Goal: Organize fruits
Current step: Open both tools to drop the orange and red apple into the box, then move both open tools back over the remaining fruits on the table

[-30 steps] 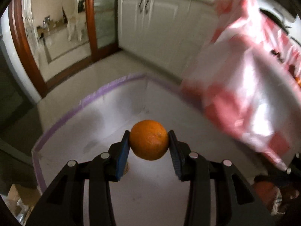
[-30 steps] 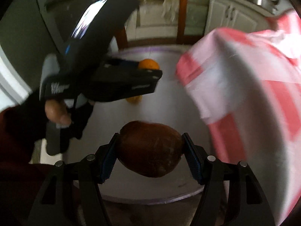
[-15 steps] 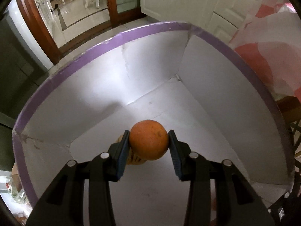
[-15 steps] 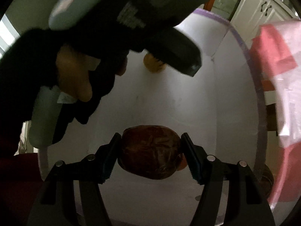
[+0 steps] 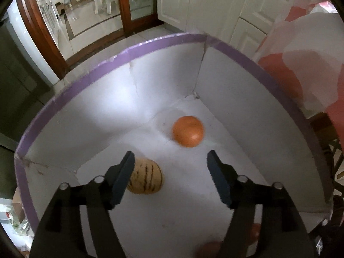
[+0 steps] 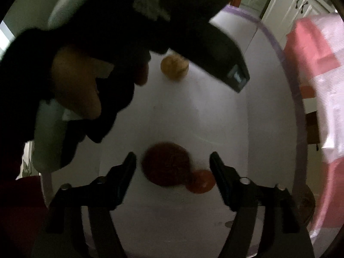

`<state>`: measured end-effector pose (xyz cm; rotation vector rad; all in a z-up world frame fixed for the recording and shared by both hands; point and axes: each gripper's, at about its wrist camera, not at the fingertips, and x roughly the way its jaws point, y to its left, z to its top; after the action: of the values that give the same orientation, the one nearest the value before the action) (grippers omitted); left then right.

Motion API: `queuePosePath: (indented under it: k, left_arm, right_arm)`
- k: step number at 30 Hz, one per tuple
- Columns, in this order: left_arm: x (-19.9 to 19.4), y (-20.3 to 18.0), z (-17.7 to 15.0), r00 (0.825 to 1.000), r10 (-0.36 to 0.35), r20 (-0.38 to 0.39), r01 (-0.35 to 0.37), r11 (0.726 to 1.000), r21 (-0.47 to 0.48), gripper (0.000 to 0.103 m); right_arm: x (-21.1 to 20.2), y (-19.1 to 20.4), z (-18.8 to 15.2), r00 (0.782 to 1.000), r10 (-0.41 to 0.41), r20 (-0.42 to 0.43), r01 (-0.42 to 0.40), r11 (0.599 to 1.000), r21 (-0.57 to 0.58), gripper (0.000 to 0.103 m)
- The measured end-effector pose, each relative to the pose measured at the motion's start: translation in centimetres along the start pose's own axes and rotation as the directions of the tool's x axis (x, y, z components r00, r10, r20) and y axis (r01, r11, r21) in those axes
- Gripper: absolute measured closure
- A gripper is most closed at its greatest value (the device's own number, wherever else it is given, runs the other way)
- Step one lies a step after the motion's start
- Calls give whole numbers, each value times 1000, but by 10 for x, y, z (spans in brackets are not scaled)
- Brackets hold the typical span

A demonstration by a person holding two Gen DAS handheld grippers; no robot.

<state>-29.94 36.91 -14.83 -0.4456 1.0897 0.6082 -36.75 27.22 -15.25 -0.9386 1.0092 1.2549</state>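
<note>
A white box [image 5: 163, 90] with a purple rim holds the orange [image 5: 188, 131]. Both the left gripper [image 5: 169, 161] and right gripper [image 6: 173, 161] are opening, holding nothing. White cupboards [image 5: 206, 6] stand behind.

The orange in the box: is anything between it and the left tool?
Nothing visible. The orange lies on the box floor ahead of the opening left tool; the striped fruit sits off to the side.
</note>
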Motion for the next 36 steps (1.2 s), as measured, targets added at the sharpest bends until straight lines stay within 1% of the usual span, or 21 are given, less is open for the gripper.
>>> queuePosePath:
  k: [3, 5, 8, 12, 13, 15, 17, 20, 21, 23, 24, 25, 26, 27, 28, 29, 30, 31, 33, 35, 36]
  left_arm:
    - [-9, -4, 4, 1000, -16, 20, 16, 1000, 0, 25]
    - [-17, -6, 7, 999, -20, 45, 20, 1000, -3, 20]
    - [-34, -9, 12, 995, -15, 100, 16, 1000, -7, 11]
    - [-56, -18, 20, 986, 13, 167, -15, 1000, 13, 8]
    - [-63, -23, 21, 982, 24, 188, -30, 999, 27, 7]
    - [-71, -28, 22, 976, 37, 216, -47, 998, 41, 4]
    - [-82, -35, 23, 966, 72, 248, -87, 995, 52, 4]
    - [-101, -34, 26, 942, 124, 313, -137, 990, 21, 4]
    - [-115, -37, 28, 923, 138, 358, -148, 989, 2, 4]
    - [-138, -41, 33, 894, 133, 429, -139, 990, -17, 3]
    - [-156, -48, 35, 866, 122, 485, -126, 992, -25, 2]
    - [-164, -50, 39, 849, 113, 516, -116, 993, -25, 2]
    - [-183, -60, 39, 817, 91, 570, -97, 995, -20, 2]
    - [-191, -66, 40, 802, 75, 593, -84, 996, -13, 2]
    - [-205, -78, 42, 781, 36, 624, -54, 998, 10, 2]
    - [-215, -91, 44, 768, -5, 640, -26, 999, 39, 2]
    - [-224, -105, 47, 760, -49, 648, 3, 997, 72, 2]
    - [-229, -119, 51, 756, -83, 650, 26, 995, 97, 2]
    - [-238, -154, 61, 753, -169, 636, 85, 983, 162, 2]
    - [-243, -193, 65, 750, -249, 613, 141, 965, 219, 2]
    - [-244, -210, 66, 749, -279, 601, 162, 957, 242, 2]
  right_arm:
    - [-14, -3, -4, 999, -9, 42, 9, 1000, 5, 29]
    - [-31, -5, -9, 995, -7, 98, 6, 1000, 10, 29]
    - [-59, -10, -11, 983, -3, 182, -1, 1000, 21, 26]
    - [-87, -15, -13, 965, 14, 264, -28, 998, 51, 22]
    - [-89, -17, -8, 963, 16, 270, -32, 998, 53, 21]
    - [-91, -7, -17, 962, 16, 274, -30, 998, 47, 21]
    - [-92, -4, -24, 962, 2, 274, -10, 1000, 26, 21]
    - [-110, 0, -36, 948, -14, 319, 14, 1000, 2, 21]
    - [-122, -2, -40, 936, -16, 353, 14, 1000, 9, 21]
    - [-141, -9, -49, 914, -20, 405, 7, 999, 35, 19]
    - [-152, -13, -53, 901, -24, 432, 1, 999, 52, 18]
    - [-168, -13, -66, 883, -35, 467, -2, 997, 78, 18]
    - [-179, -20, -73, 867, -52, 495, 2, 995, 100, 18]
    - [-190, -30, -81, 848, -78, 524, 14, 992, 126, 18]
    - [-200, -33, -92, 832, -103, 545, 25, 989, 148, 17]
    - [-205, -54, -90, 816, -128, 564, 35, 984, 172, 17]
    - [-216, -62, -101, 796, -155, 585, 43, 979, 201, 17]
    - [-229, -75, -113, 769, -192, 610, 47, 968, 245, 17]
    - [-252, -95, -137, 726, -262, 636, 57, 944, 324, 17]
    - [-273, -128, -169, 674, -367, 641, 67, 894, 442, 17]
    - [-281, -138, -182, 658, -401, 637, 64, 873, 484, 17]
